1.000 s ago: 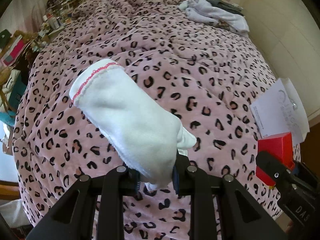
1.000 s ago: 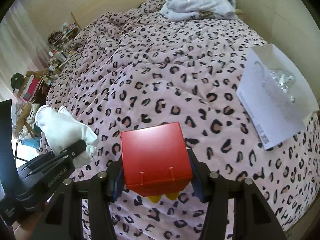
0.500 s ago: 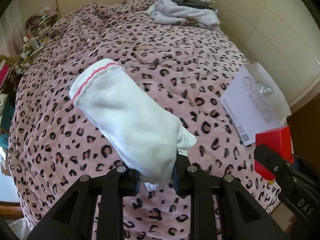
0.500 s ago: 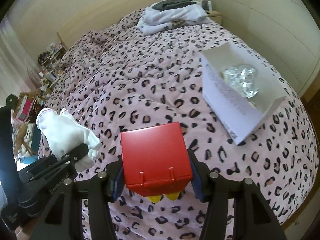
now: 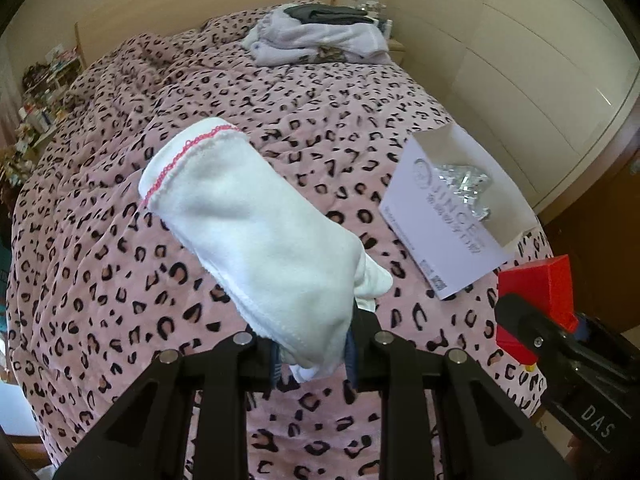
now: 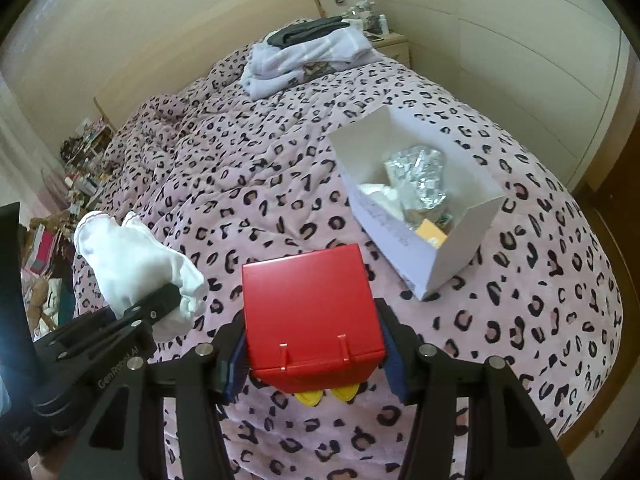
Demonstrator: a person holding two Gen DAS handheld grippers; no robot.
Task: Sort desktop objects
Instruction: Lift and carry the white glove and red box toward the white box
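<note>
My left gripper (image 5: 312, 354) is shut on a white cloth glove (image 5: 256, 236) with pink stitching at its cuff, held up above the bed. The same glove (image 6: 132, 268) shows at the left of the right wrist view. My right gripper (image 6: 314, 354) is shut on a red box (image 6: 312, 316) with yellow feet under it; the red box (image 5: 536, 300) also appears at the right edge of the left wrist view. A white cardboard box (image 6: 424, 258) lies open on the bed ahead and to the right, holding crumpled silver foil (image 6: 420, 176) and small items.
The bed is covered by a pink leopard-print blanket (image 6: 248, 184). A pile of folded clothes (image 6: 308, 56) sits at the far end near a nightstand (image 6: 390, 46). Cluttered shelves (image 5: 40, 92) stand far left. A cream wall (image 5: 500, 60) runs along the right.
Both grippers have travelled rightward along the bed with their loads still held. The white cardboard box now appears closer and its inside is visible.
</note>
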